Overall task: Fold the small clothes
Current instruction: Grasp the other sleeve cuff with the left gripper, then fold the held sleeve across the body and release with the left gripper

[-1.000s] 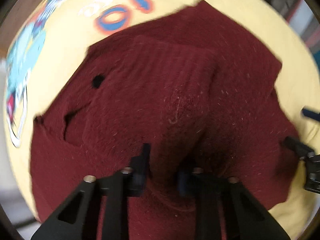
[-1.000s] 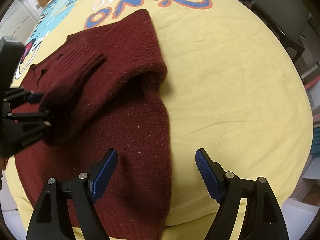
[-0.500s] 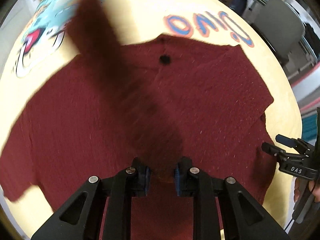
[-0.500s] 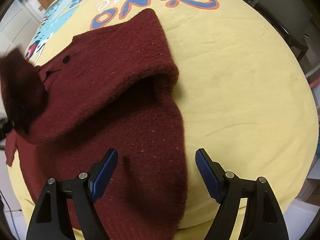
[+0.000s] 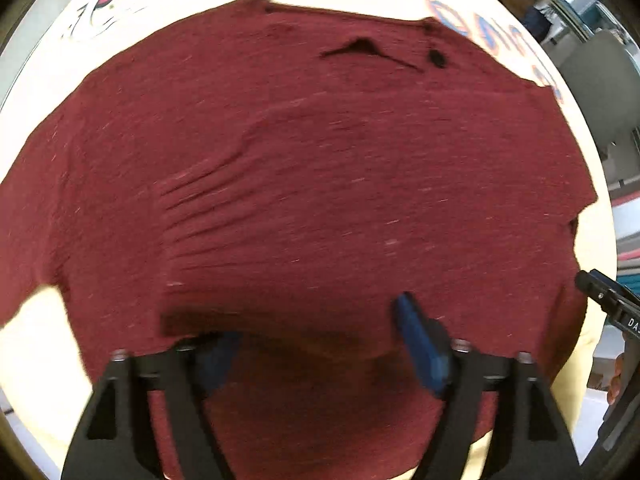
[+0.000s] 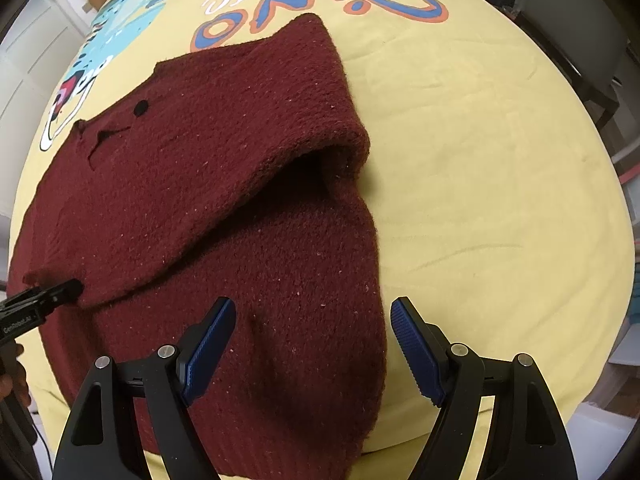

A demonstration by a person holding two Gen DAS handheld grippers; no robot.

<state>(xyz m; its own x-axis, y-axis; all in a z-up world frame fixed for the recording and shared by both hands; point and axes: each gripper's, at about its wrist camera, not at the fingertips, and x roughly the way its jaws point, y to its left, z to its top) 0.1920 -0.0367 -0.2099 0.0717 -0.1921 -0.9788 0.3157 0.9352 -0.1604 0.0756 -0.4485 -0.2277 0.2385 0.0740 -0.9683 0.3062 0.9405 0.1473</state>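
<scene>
**Q:** State the condition of each hand-held gripper and the location of the garment.

**A:** My left hand-held gripper (image 5: 316,344) has just been opening; its jaws now stand apart with nothing pressed between the pads. The ribbed cuff of the sleeve (image 5: 224,240) lies flat on the sweater body just beyond the fingertips, at 11 o'clock from them in the left wrist view. My right hand-held gripper (image 6: 312,344) also stands apart, holding nothing. It hangs above the lower hem area of the maroon knit sweater (image 6: 224,184). The sweater lies spread on the yellow printed cloth (image 6: 480,160) that covers the worktop, neckline and black button (image 6: 141,108) toward 10 o'clock in the right wrist view.

**Q:** Which relation governs the next move?

**A:** The unfolded side. In the right wrist view the right edge of the sweater is bunched into a raised fold (image 6: 344,148) at 12 o'clock from my right fingertips, with a dark hollow beneath it. The long axis of the sweater body runs from 6 o'clock up toward 11 o'clock in that view. My right hand-held gripper is plainly the nearer one to that fold; the tip of the left one appears only at the far left edge, at 9 o'clock.

**Q:** Recommended procedure?

**A:** In my judgement, the left sleeve is laid in. The right-hand side should be taken next by the right hand-held gripper and carried across toward 9 o'clock. Caution: the thick knit may spring back.
</scene>
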